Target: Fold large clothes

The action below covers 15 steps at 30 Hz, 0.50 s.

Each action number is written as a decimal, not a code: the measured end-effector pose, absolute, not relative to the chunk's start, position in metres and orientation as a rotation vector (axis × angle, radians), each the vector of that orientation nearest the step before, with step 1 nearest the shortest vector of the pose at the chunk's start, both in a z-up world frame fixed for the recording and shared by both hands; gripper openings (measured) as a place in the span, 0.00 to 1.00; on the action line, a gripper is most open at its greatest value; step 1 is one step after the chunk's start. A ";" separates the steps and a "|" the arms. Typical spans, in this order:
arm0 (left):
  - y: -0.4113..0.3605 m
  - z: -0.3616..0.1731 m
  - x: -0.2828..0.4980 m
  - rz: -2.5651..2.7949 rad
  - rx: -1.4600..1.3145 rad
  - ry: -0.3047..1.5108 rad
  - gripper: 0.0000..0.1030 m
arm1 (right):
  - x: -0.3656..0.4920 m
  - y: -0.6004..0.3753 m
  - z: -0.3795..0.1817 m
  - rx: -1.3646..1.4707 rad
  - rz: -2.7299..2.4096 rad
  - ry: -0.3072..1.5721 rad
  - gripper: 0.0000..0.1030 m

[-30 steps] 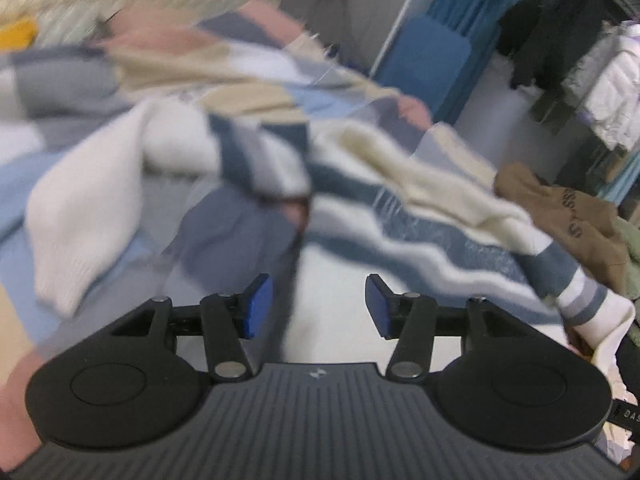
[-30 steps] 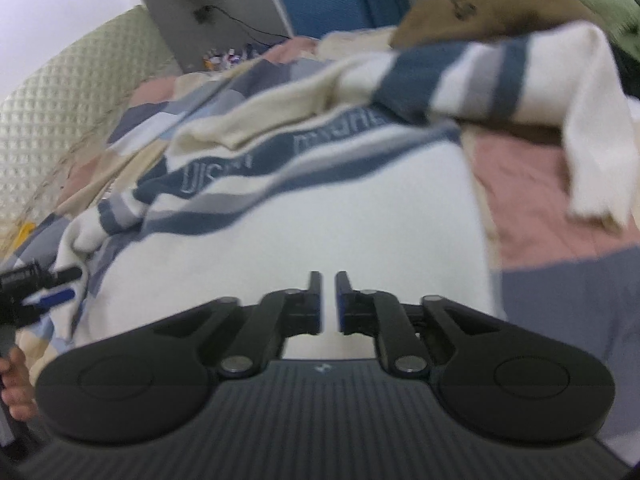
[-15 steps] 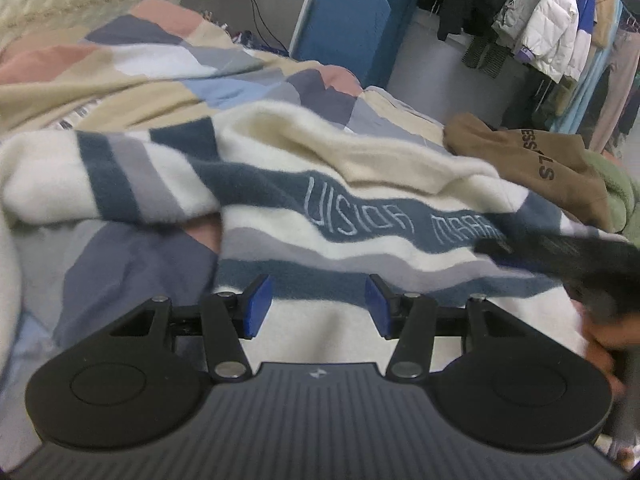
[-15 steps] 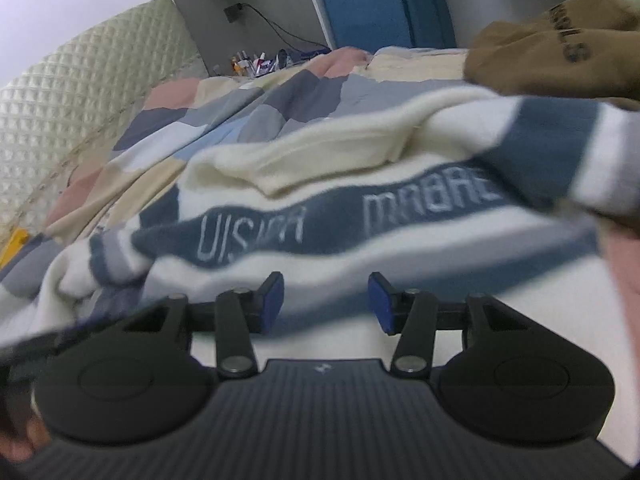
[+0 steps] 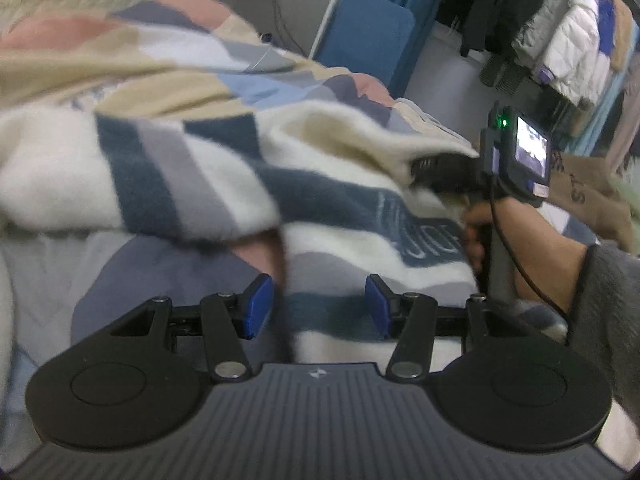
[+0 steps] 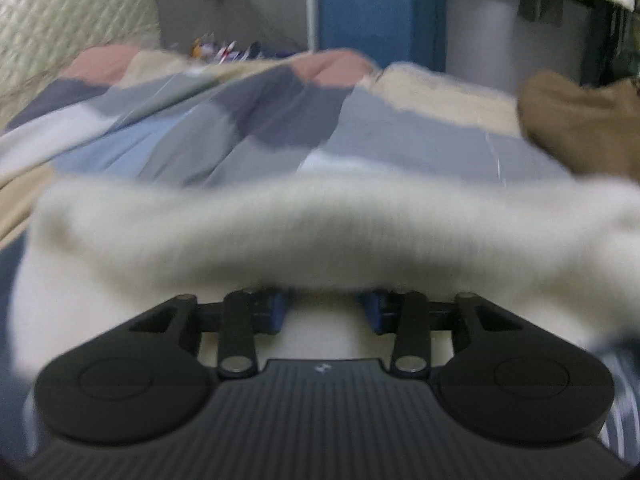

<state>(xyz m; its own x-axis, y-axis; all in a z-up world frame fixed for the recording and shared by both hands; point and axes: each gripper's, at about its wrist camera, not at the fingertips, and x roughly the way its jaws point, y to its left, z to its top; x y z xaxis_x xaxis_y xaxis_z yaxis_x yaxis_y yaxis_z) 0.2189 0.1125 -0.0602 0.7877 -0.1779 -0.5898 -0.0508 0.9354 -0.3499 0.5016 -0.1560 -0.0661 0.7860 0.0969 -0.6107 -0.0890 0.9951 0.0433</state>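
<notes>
Bedroom scene, bed (image 5: pixel 168 276) with patchwork quilt in grey, blue, pink and beige, quilted headboard (image 6: pixel 60 20) at the back left, blue panel (image 5: pixel 368 44) against the wall, rack of hanging jackets (image 5: pixel 568 48) at far right. Striped sweater (image 5: pixel 340 208), cream with navy and grey bands and lettering on one navy band, lies rumpled across the quilt, one sleeve thrown out to the left. Brown garment (image 6: pixel 580 128) sits on the bed beyond it to the right. Left gripper (image 5: pixel 316 312) hovers low over the sweater's lower body, jaws spread, blue pads clear of the fabric, nothing between them. Right gripper (image 5: pixel 432 168) seen from the left wrist view pushed in at the cream collar fold, held by the person's right hand (image 5: pixel 500 232), grey sleeve (image 5: pixel 604 292) behind. Right wrist view is blurred: jaws part open and closing, thick cream fold of sweater lies over the fingertips; cannot tell if the pads press on it yet.
</notes>
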 end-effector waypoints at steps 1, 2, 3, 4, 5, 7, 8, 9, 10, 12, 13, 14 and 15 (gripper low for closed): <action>0.116 -0.064 0.221 -0.074 -0.385 0.670 0.56 | 0.513 -0.157 -0.067 0.025 0.087 0.649 0.38; 0.118 -0.068 0.223 -0.080 -0.402 0.673 0.56 | 0.523 -0.158 -0.067 0.042 0.074 0.639 0.38; 0.120 -0.071 0.226 -0.085 -0.414 0.674 0.56 | 0.532 -0.158 -0.068 0.049 0.061 0.626 0.38; 0.119 -0.073 0.227 -0.089 -0.417 0.676 0.56 | 0.541 -0.157 -0.068 0.045 0.050 0.609 0.38; 0.119 -0.075 0.229 -0.094 -0.415 0.674 0.56 | 0.550 -0.156 -0.066 0.046 0.039 0.582 0.38; 0.116 -0.078 0.231 -0.098 -0.405 0.668 0.56 | 0.566 -0.158 -0.065 0.069 0.031 0.545 0.38; 0.116 -0.080 0.232 -0.099 -0.405 0.668 0.56 | 0.574 -0.160 -0.065 0.083 0.027 0.535 0.38; 0.117 -0.081 0.234 -0.104 -0.410 0.665 0.56 | 0.580 -0.161 -0.065 0.090 0.019 0.525 0.38; 0.118 -0.083 0.235 -0.106 -0.416 0.664 0.56 | 0.586 -0.161 -0.065 0.088 0.015 0.515 0.38; 0.118 -0.084 0.236 -0.109 -0.423 0.660 0.56 | 0.593 -0.160 -0.068 0.069 0.020 0.505 0.39; 0.116 -0.084 0.234 -0.108 -0.425 0.660 0.56 | 0.596 -0.159 -0.070 0.055 0.025 0.512 0.39; 0.115 -0.085 0.234 -0.106 -0.427 0.660 0.56 | 0.599 -0.159 -0.072 0.055 0.027 0.525 0.39; 0.115 -0.084 0.234 -0.105 -0.427 0.661 0.56 | 0.598 -0.160 -0.074 0.063 0.027 0.538 0.39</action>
<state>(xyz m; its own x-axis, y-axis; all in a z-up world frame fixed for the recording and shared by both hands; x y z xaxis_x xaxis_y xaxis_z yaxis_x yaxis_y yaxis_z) 0.2345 0.1146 -0.0840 0.7876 -0.2281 -0.5724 -0.0398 0.9082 -0.4167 0.5981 -0.1603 -0.0736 0.8587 0.0422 -0.5108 -0.0092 0.9977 0.0670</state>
